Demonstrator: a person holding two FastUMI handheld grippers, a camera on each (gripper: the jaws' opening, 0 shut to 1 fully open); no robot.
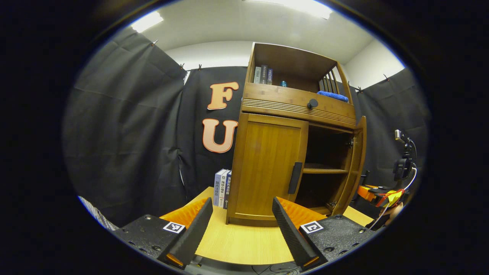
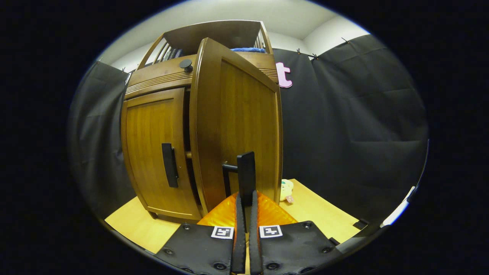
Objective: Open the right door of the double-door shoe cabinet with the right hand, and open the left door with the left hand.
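The right door [image 2: 237,126] of the shoe cabinet [image 1: 290,133], set at the desk's [image 1: 244,244] back edge, is swung open with its handle [image 2: 245,173] pinched by the right gripper [image 2: 244,202], while the left gripper [image 1: 242,214], jaws spread, must next be brought to the closed left door's [image 1: 267,168] handle [image 1: 295,177].

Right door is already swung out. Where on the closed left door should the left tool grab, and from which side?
Grip the left door's black vertical handle near its inner edge, coming straight from the front with the open left tool straddling the bar; its upright, raised shape suggests a pinch across its width.
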